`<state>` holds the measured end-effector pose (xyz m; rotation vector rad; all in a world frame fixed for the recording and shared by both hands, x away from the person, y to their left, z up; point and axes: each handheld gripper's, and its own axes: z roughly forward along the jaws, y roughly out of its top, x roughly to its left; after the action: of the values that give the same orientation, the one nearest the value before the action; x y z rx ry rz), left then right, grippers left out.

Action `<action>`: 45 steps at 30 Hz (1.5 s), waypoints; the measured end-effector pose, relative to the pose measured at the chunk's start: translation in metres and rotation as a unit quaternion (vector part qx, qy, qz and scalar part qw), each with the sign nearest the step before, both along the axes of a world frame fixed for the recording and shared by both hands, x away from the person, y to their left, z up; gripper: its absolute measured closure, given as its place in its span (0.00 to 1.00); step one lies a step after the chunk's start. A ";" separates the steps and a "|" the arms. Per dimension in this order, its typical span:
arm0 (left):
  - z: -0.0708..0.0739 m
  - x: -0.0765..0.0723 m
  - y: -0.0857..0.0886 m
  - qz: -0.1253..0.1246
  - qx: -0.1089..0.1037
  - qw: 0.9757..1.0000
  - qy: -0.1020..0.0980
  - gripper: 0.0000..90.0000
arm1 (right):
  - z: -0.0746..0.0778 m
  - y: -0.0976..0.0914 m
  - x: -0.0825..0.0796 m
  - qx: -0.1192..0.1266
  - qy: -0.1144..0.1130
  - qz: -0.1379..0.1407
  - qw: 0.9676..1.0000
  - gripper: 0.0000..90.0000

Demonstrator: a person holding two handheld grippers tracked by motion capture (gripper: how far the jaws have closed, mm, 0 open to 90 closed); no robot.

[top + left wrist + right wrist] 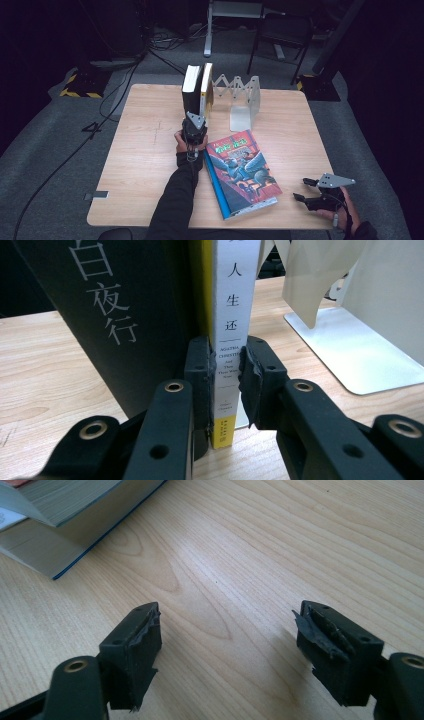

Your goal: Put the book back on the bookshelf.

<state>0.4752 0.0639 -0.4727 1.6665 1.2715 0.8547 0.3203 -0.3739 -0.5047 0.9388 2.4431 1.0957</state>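
Three books are on the table (145, 150): two stand upright at the far edge, and one lies flat near the front. The standing pair are a black book (190, 92) on the left and, touching it on its right, a white-spined book (206, 90) with a yellow cover. In the left gripper view the black book (115, 325) leans slightly and bears pale characters, and the white-spined book (231, 315) stands straight beside it.

The left gripper (227, 385) has its jaws nearly together on the lower part of the white spine, one pad on each side, pressing the book. In the high view the left gripper (193, 126) points away from the person at the foot of the standing pair, with one hand (187, 145) behind it.

One bookend (240, 102) of pale metal, with a zigzag folding section, stands to the right of the standing books; its flat foot (360, 355) rests on the wood.

The flat book (241, 172) has a colourful cover and a blue edge, and lies between the two arms.

The right gripper (306, 190) rests near the front right corner, well apart from the flat book. Its jaws stand wide apart with nothing between them, as the right gripper (227, 645) view shows over bare wood, with one corner of the flat book (60, 515) at top left.
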 end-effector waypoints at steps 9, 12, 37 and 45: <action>0.002 0.000 0.001 -0.002 -0.011 1.000 0.009 0.83 | 0.000 0.000 0.000 0.000 0.000 0.000 1.000 0.28; 0.003 -0.005 0.006 -0.016 -0.014 1.000 0.012 0.81 | 0.000 0.000 0.000 0.000 0.000 0.000 1.000 0.28; 0.008 -0.070 0.034 -0.174 0.046 0.983 0.042 0.71 | 0.000 0.000 -0.001 -0.002 -0.001 -0.004 1.000 0.28; 0.005 -0.092 0.031 -0.225 0.086 0.970 0.043 0.68 | 0.000 0.000 -0.001 -0.002 -0.002 -0.002 1.000 0.30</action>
<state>0.3831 0.0949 -0.4676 2.0447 0.8352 0.6323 0.3192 -0.3735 -0.5044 0.9385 2.4381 1.0902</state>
